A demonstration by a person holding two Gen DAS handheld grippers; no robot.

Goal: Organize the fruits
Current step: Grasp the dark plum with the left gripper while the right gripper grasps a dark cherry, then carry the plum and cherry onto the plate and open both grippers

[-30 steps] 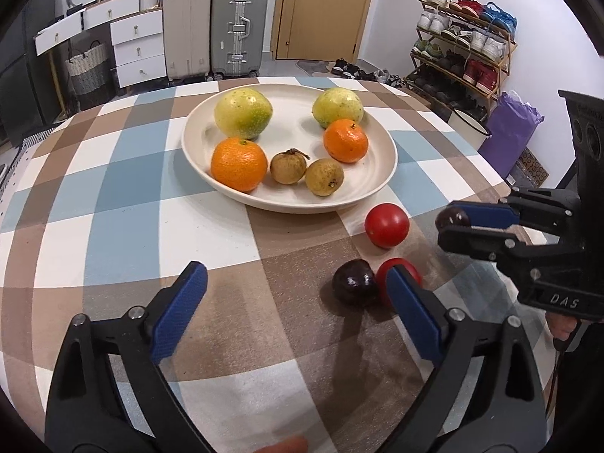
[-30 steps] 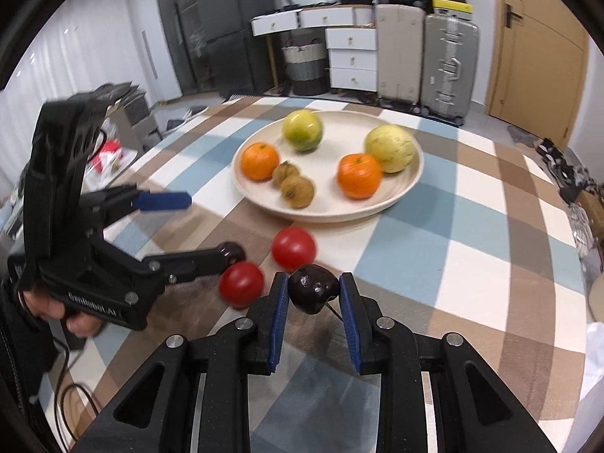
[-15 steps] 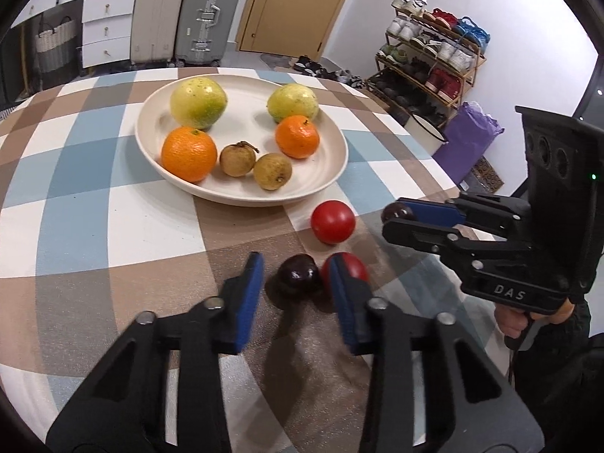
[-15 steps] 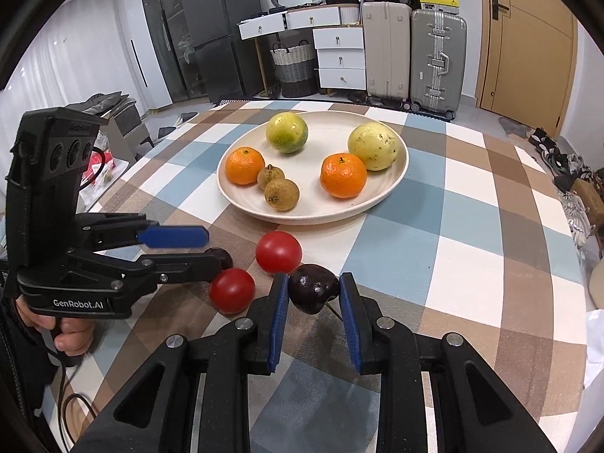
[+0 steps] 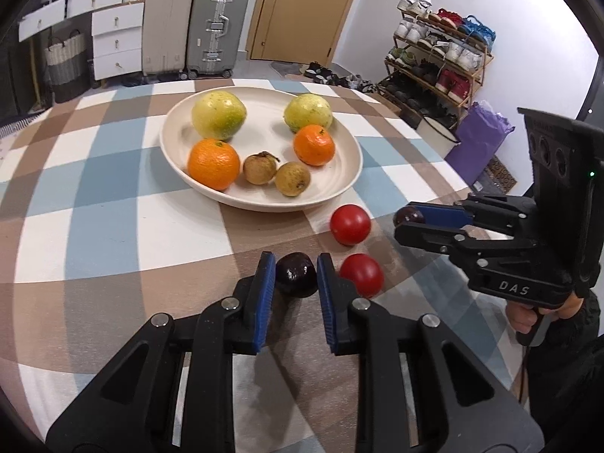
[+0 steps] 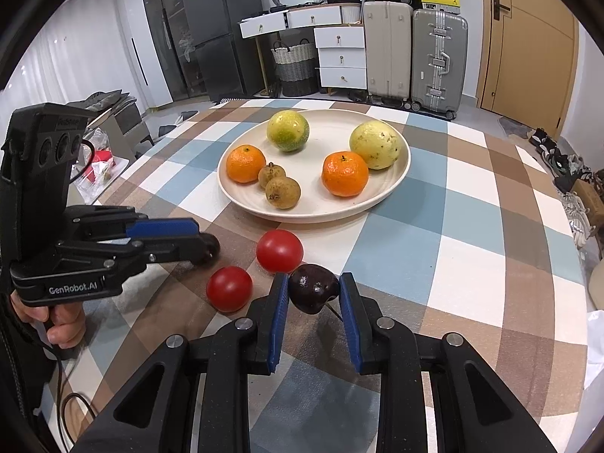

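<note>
Left wrist view: left gripper (image 5: pixel 292 275) has just closed; its blue pads now clamp a dark plum (image 5: pixel 295 275), which sits low on the checked tablecloth (image 5: pixel 113 226), near the front edge of the tabletop. Just right of it, almost touching the right pad, a red tomato (image 5: pixel 361 275); a second tomato (image 5: pixel 350 224) lies further in, just off the plate's (image 5: pixel 351 173) near rim. The plate sits mid-table and holds two oranges, two green-yellow fruits and two small brown fruits. The right gripper (image 5: pixel 409 222) comes in from the right edge, pads pinched on a second dark plum (image 5: pixel 407 216).

Right wrist view: right gripper (image 6: pixel 313 292) clamped on its dark plum (image 6: pixel 312 287), stem trailing underneath, seemingly just clear of the cloth. Near tomato (image 6: pixel 279 251) touches or nearly touches the left pad; the other tomato (image 6: pixel 229 288) lies further left. Left gripper (image 6: pixel 205 245) enters from the left edge, with its plum barely visible at the tips.

Key relation: the plate lies straight ahead of both grippers, beyond the tomatoes, so both plums likely need to lift first, then carry forward over the near rim. Free space on the plate is at the centre and the near rim. The right hand looks slightly nearer the rim. Risk: the left gripper may nudge the adjacent tomato on lift.
</note>
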